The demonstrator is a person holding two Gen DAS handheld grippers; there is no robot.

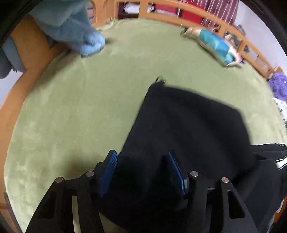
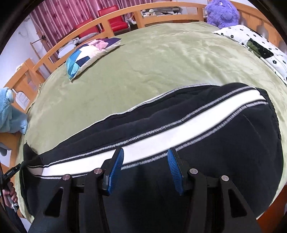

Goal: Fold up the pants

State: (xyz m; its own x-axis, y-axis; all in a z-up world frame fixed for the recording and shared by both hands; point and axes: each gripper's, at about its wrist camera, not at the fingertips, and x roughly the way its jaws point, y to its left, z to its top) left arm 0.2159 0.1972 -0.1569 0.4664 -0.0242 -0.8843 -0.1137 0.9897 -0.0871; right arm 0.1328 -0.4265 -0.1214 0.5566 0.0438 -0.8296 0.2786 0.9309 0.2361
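Two grippers: both spread wide, gripping nothing
Left gripper (image 1: 141, 157): above black cloth of pants (image 1: 188, 129)
Right gripper (image 2: 145, 155): over white side stripe (image 2: 179, 130)
Pants: flat on green blanket (image 2: 152, 62)

- The bed (image 2: 143, 59) has a pale wooden rail and is covered by a green blanket (image 1: 71, 116).
- Black pants (image 2: 206, 129) with a white side stripe lie across its near part.
- A patchwork pillow (image 2: 89, 53) lies at the far left by the rail.
- A white flowered cloth (image 2: 260, 46) lies at the far right.
- A purple plush toy (image 2: 222, 12) sits in the far right corner.
- A light blue plush (image 1: 86, 39) rests on the left edge.
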